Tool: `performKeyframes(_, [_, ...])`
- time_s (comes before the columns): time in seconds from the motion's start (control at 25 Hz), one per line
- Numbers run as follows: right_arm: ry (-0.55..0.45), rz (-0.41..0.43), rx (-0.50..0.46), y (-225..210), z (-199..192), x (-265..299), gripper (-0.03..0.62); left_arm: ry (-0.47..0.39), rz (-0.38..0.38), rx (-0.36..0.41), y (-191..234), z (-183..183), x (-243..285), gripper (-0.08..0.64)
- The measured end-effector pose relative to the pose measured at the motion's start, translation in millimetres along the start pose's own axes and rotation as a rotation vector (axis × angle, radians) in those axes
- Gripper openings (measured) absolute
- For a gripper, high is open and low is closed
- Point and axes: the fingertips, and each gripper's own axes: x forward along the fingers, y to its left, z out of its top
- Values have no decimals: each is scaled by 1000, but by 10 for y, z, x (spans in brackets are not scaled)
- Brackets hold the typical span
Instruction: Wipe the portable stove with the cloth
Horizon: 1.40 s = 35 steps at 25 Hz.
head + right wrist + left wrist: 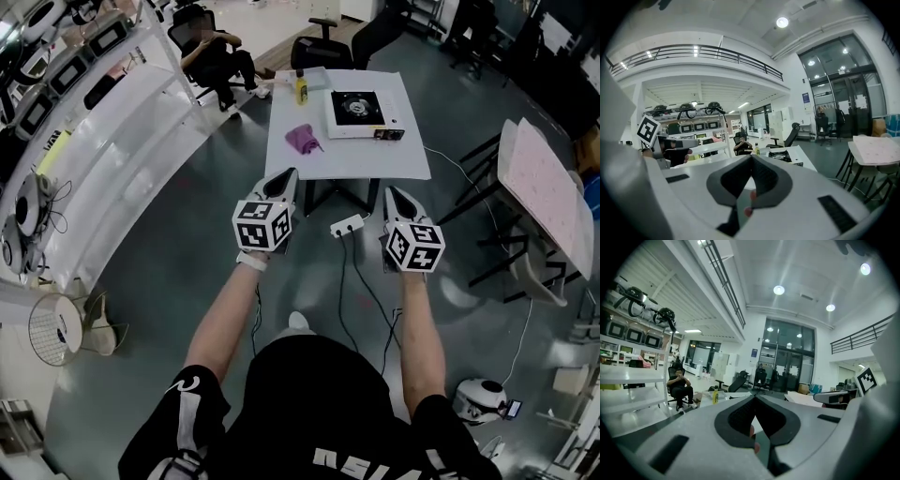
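Both closed and empty, left hand-held gripper and right hand-held gripper aim at the tabletop, presumably to fetch the cloth.

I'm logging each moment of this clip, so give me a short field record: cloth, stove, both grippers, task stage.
stove: on the white table, nothing touching it
cloth: purple, crumpled on the table, left of the stove, apart from it
left gripper: shut, empty, short of the table
right gripper: shut, empty, level with the left gripper
task stage: wiping not begun
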Motion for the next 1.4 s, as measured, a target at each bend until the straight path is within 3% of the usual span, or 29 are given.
performKeyframes(0.36, [13, -36, -1, 210, 67, 784, 9, 16, -41, -1, 716, 99, 387, 6])
performKeyframes(0.64, [18, -55, 6, 149, 131, 1143, 9, 34, -53, -12, 999, 105, 681, 6])
performKeyframes(0.96, [29, -34, 20, -164, 185, 1618, 9, 58, -39, -13, 1098, 100, 1171, 6])
performKeyframes(1.4, [20, 32, 27, -944, 638, 2481, 9, 61, 22, -4, 1139, 477, 2223, 6])
